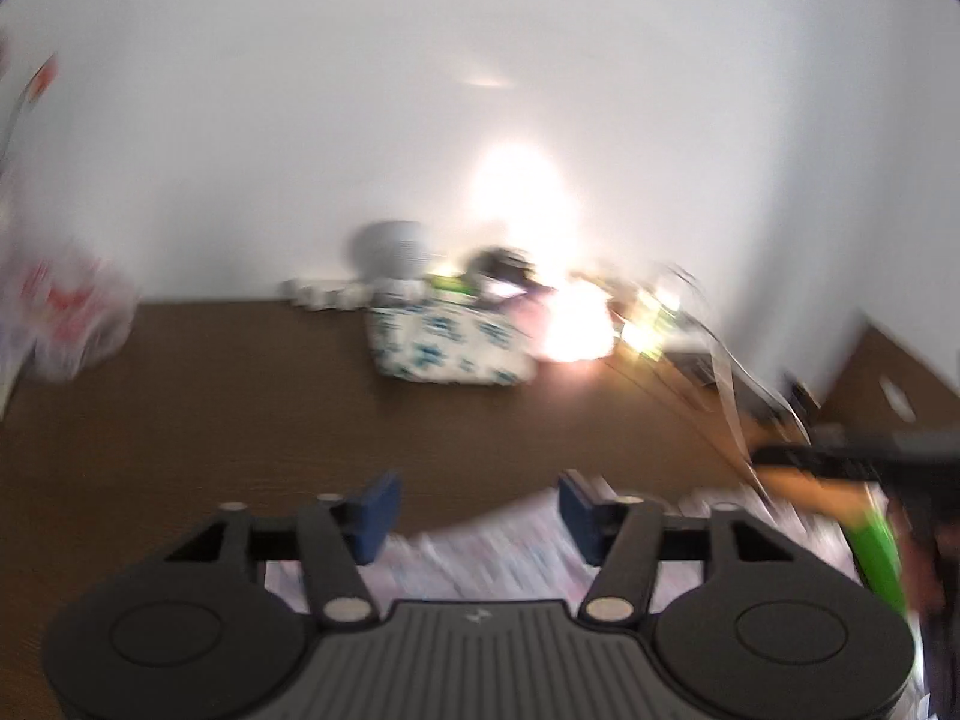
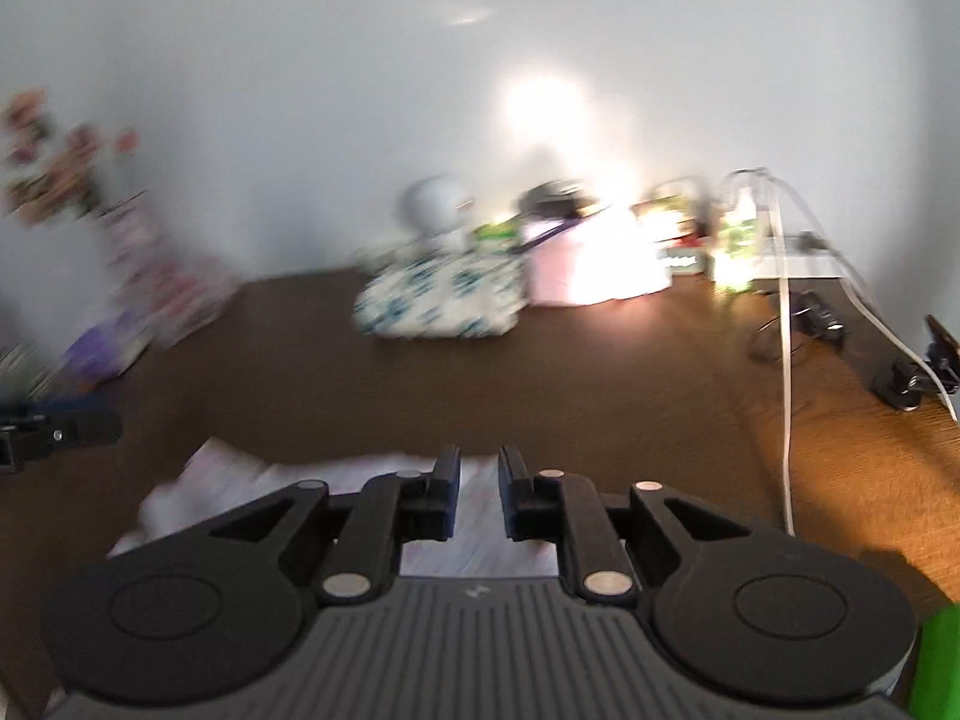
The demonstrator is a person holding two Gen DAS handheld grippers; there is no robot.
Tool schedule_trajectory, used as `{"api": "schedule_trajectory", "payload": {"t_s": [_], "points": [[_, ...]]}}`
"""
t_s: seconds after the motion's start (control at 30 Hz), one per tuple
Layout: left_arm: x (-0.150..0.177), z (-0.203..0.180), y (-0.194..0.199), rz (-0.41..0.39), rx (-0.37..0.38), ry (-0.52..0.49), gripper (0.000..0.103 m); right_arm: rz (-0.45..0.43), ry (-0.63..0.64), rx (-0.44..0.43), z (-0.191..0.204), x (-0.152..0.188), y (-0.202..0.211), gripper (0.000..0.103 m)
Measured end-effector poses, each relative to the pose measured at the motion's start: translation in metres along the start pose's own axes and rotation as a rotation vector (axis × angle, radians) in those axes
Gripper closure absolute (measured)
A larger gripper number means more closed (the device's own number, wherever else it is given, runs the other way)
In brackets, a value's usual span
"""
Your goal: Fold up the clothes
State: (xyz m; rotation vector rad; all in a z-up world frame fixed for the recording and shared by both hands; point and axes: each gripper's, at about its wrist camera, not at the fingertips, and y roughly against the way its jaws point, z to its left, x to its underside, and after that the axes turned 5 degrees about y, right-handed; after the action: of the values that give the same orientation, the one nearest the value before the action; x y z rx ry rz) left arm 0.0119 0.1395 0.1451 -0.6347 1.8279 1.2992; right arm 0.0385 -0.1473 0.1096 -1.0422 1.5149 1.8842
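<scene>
Pale cloth (image 1: 516, 546) is being kept low on the brown table (image 1: 240, 396), beneath both grippers. Left gripper (image 1: 474, 510) is being held wide open, empty. Right gripper (image 2: 480, 495) is being held narrowed; any grip cannot be told.

A pale, whitish-pink garment (image 1: 510, 546) lies on the dark brown table, spread low and rumpled, its pattern too blurred to read. In the left wrist view it fills the lower frame from six toward four o'clock. In the right wrist view the same cloth (image 2: 252, 474) stretches from eight o'clock to centre, with a crumpled edge.
</scene>
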Motion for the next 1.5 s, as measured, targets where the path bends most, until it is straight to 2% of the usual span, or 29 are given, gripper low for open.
{"api": "schedule_trajectory", "payload": {"t_s": [0.1,0.23,0.3,0.37,0.4,0.47,0.5,0.53,0.83,0.9,0.97,1.03,1.13,1.17,1.23,1.33,1.5], "points": [[0.041,-0.042,0.036,0.073,0.070,-0.213,0.041,0.048,0.109,-0.091,0.023,0.040,0.022,0.089],[0.113,-0.086,0.060,0.192,0.191,-0.385,0.041,0.113,0.206,-0.203,0.050,0.097,0.044,0.089],[0.146,-0.102,0.067,0.222,0.211,-0.496,0.041,0.140,0.233,-0.215,0.059,0.121,0.050,0.090],[0.168,-0.107,0.066,0.255,0.220,-0.539,0.041,0.156,0.246,-0.217,0.062,0.138,0.053,0.090],[0.176,-0.105,0.064,0.278,0.217,-0.538,0.043,0.157,0.250,-0.216,0.062,0.144,0.054,0.090],[0.188,-0.100,0.059,0.322,0.207,-0.533,0.056,0.167,0.252,-0.196,0.062,0.153,0.056,0.090],[0.189,-0.094,0.056,0.338,0.192,-0.529,0.071,0.169,0.251,-0.187,0.062,0.156,0.057,0.090],[0.191,-0.088,0.055,0.351,0.179,-0.525,0.079,0.163,0.247,-0.184,0.060,0.158,0.059,0.090],[0.198,-0.049,0.072,0.343,0.047,-0.459,0.082,0.132,0.284,-0.188,0.056,0.163,0.063,0.087],[0.198,-0.048,0.076,0.334,0.041,-0.451,0.081,0.094,0.304,-0.242,0.050,0.162,0.072,0.076],[0.198,-0.049,0.079,0.323,0.045,-0.446,0.081,0.000,0.384,-0.311,0.048,0.166,0.092,0.048],[0.198,-0.049,0.078,0.320,0.048,-0.441,0.077,-0.050,0.468,-0.361,0.046,0.170,0.106,0.040],[0.199,-0.047,0.075,0.320,0.050,-0.431,0.084,-0.007,0.526,-0.376,0.045,0.175,0.101,0.044],[0.199,-0.046,0.074,0.320,0.051,-0.428,0.086,0.009,0.540,-0.377,0.044,0.177,0.099,0.052],[0.200,-0.043,0.074,0.316,0.048,-0.422,0.091,0.033,0.562,-0.378,0.045,0.183,0.094,0.062],[0.199,-0.036,0.075,0.310,0.049,-0.403,0.096,0.028,0.584,-0.386,0.045,0.188,0.094,0.062],[0.198,-0.030,0.076,0.292,0.050,-0.359,0.097,0.036,0.602,-0.403,0.044,0.190,0.095,0.062]]}}
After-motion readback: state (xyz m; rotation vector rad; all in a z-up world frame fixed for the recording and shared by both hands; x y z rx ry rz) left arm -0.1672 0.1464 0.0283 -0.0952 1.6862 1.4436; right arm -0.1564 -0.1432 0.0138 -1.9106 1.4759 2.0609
